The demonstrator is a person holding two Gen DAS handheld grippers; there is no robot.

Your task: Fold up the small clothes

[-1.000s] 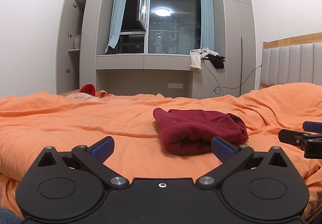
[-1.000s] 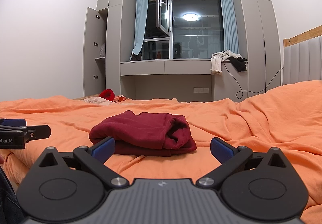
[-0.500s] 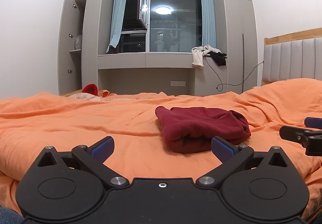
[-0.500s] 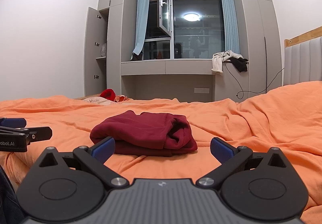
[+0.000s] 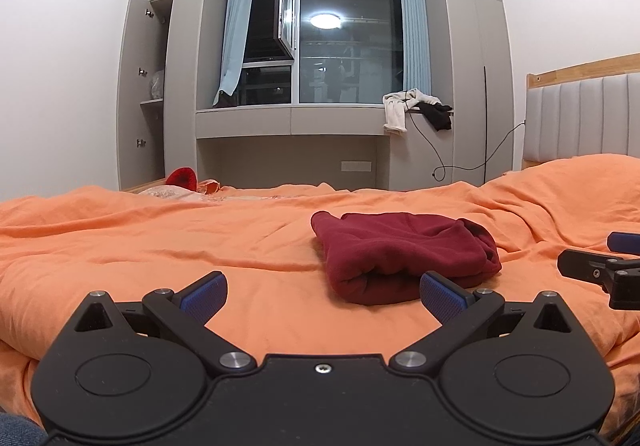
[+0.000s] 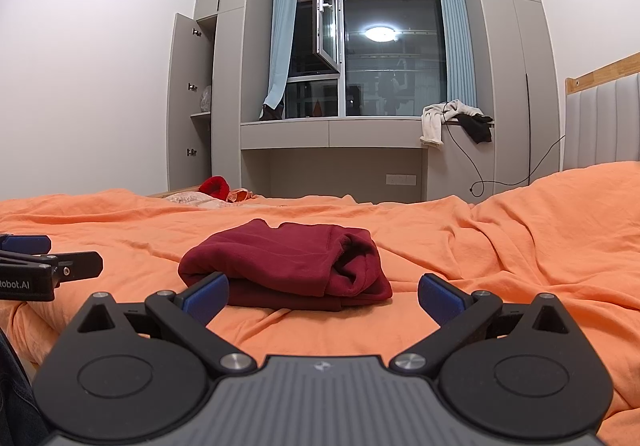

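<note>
Maroon garment (image 5: 404, 256) lies folded in a thick bundle on the orange duvet (image 5: 160, 238) of the bed, right of centre in the left wrist view and just left of centre in the right wrist view (image 6: 288, 266). I judge it light, soft and floppy, a fleecy knit with a matte nap that should not slip between rubbery pads; nothing about it is fragile, but the layers will slide apart if only the top one is pinched. The best hold looks like the rounded folded edge at the near side, taking all layers together, or the two near corners, one per gripper. The duvet beneath is crumpled, thin woven cotton, likely to bunch up if a finger digs in.

Behind, at the top of both frames, stand smooth grey cabinets (image 5: 476, 85), a dark window (image 5: 348, 45) with pale blue curtains, and a sill with limp white and black clothes (image 5: 416, 105) hanging over it.

Left gripper (image 5: 322, 292) hovers low before the garment, its blue-padded fingers (image 5: 204, 292) spread wide and empty. Right gripper (image 6: 322, 292) likewise has its fingers parted, holding nothing
</note>
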